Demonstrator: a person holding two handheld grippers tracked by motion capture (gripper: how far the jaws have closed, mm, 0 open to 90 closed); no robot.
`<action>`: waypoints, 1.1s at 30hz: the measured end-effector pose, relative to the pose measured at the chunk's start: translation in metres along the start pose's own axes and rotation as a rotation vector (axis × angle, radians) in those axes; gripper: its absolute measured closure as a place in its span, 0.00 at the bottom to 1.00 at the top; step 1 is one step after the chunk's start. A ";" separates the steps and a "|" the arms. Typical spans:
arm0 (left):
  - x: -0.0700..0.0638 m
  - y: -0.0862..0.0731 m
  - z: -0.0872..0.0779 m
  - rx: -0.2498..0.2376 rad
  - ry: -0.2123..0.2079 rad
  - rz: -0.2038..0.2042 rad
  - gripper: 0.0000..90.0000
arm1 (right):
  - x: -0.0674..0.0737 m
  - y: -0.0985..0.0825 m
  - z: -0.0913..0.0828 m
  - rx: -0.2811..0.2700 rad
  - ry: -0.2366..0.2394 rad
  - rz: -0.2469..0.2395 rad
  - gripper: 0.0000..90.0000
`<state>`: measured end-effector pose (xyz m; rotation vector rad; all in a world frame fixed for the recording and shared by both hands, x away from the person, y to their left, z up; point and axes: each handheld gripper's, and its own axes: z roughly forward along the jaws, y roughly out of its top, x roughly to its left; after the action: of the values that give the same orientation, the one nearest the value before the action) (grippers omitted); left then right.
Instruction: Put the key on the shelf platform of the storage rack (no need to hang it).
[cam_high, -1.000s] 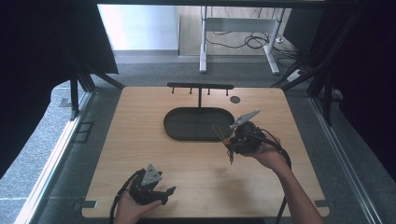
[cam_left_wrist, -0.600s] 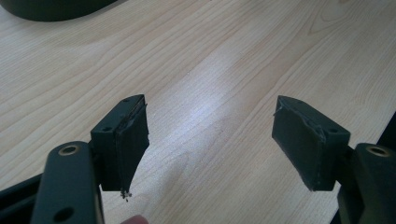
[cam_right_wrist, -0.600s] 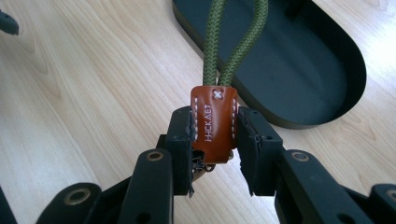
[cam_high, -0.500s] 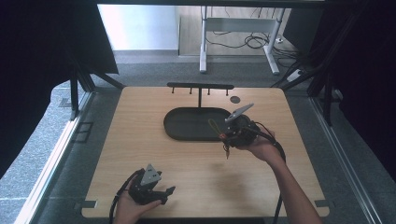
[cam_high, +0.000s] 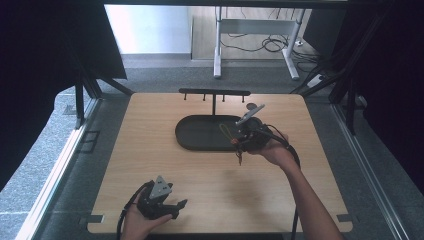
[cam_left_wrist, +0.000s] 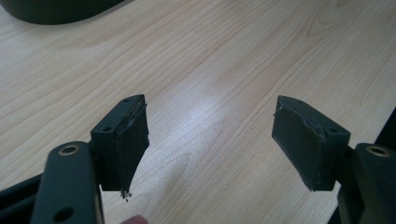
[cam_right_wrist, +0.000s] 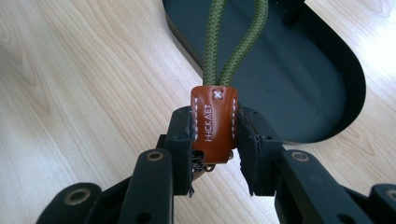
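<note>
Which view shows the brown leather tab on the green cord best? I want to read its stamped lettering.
The right gripper view: the brown leather tab sits close up, clamped between the right hand-held gripper jaws, with white stitching and stamped letters legible. The high view shows it as a tiny orange speck over the black oval tray. The left gripper view looks at bare wood.

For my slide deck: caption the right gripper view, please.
Right tongs clamp a brown leather tab with green braided cord loop above a black oval tray.

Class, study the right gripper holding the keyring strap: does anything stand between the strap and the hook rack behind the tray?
Nothing visible does. The right gripper grips the strap's leather tab above the black tray; the hook rack stands beyond with bare pegs.
</note>
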<state>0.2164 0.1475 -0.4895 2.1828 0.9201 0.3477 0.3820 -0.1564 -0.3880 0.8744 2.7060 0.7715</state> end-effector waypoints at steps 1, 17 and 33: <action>0.000 0.000 0.000 0.000 0.000 0.000 0.31 | 0.000 0.000 0.000 0.000 0.000 0.000 0.75; 0.002 -0.001 -0.002 -0.003 -0.001 -0.004 0.31 | -0.011 0.017 0.012 0.037 -0.015 -0.011 0.75; 0.002 -0.001 -0.001 -0.004 -0.004 -0.006 0.31 | -0.022 0.034 0.009 0.041 -0.026 -0.005 0.75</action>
<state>0.2171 0.1502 -0.4894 2.1760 0.9223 0.3422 0.4191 -0.1419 -0.3772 0.8799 2.7094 0.7011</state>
